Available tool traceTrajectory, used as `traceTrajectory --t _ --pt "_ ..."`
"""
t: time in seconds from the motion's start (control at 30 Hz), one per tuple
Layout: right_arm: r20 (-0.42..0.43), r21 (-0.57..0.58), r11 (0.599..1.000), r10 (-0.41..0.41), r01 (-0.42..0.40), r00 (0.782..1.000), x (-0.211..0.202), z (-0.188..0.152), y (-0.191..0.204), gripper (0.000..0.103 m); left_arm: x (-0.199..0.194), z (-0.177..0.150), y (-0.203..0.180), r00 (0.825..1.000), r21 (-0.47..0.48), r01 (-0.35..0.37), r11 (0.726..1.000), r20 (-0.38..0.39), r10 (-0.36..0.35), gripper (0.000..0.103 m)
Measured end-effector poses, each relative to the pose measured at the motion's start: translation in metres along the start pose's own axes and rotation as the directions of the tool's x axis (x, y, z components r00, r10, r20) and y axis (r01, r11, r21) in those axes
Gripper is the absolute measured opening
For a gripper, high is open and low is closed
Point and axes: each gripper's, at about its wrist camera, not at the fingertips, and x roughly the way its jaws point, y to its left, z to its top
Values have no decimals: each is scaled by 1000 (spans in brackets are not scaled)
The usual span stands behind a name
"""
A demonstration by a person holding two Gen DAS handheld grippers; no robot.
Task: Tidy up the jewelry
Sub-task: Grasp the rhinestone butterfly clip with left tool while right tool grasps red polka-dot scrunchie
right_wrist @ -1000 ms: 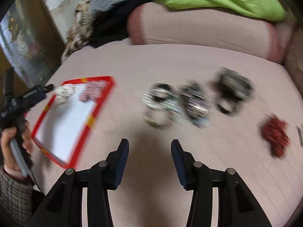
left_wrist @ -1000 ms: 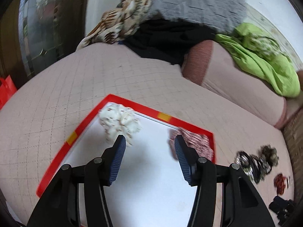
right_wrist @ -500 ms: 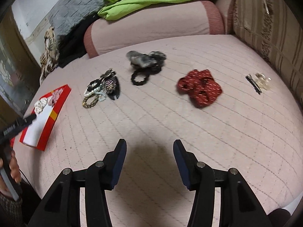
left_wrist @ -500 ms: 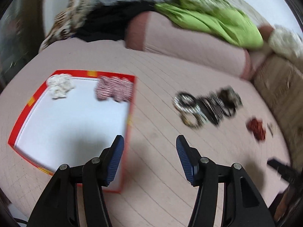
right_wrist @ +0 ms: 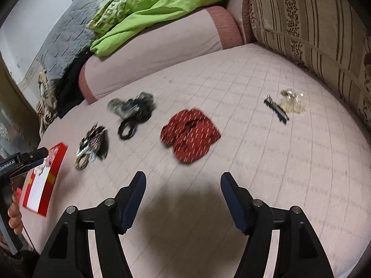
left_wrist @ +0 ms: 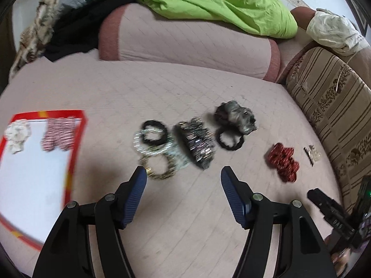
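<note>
Left view, left to right: red-rimmed tray (left_wrist: pixel 78 139), now at the left edge rather than under the jaws as a second ago, carries a white scrunchie (left_wrist: pixel 17 136) and a striped pink one (left_wrist: pixel 60 134). Bangle cluster (left_wrist: pixel 154 148) and dark sequinned piece (left_wrist: pixel 197 141) lie on the pink quilt (left_wrist: pixel 185 88) just ahead of the left gripper (left_wrist: pixel 183 177), jaws opening, nothing between. Red scrunchie (right_wrist: pixel 190 136) is now near the right gripper (right_wrist: pixel 183 178), likewise opening and empty; hair clips (right_wrist: pixel 285 104) lie further right.
</note>
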Motion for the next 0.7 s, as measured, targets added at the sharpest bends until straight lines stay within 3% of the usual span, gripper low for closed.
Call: traceTrajectory --t 0.07,0.27,0.43,0.57,0.6,0.67,0.7 --pt "0 -15 1000 -2 2 1000 13 13 0 78 18 11 -9 1000 -8 4 1000 -21 -4 66" --pt "28 -71 996 -52 53 998 45 39 5 79 70 35 -26 995 27 -51 998 -80 53 66" --pt "23 -53 998 -29 30 999 63 44 -2 79 107 41 -34 985 68 -112 991 -124 120 66" --pt "-2 -63 998 -5 5 1000 77 45 -6 79 126 38 -35 979 64 -122 990 -157 131 66" --pt "-7 -66 998 2 -2 1000 80 46 -6 77 129 37 -36 979 64 -126 990 -155 135 66" --pt "-18 -67 998 12 -13 1000 83 46 -7 63 132 36 -38 978 69 -126 990 -156 135 65" --pt "-27 -66 998 18 -19 999 85 46 -8 59 134 35 -40 978 74 -125 989 -160 135 60"
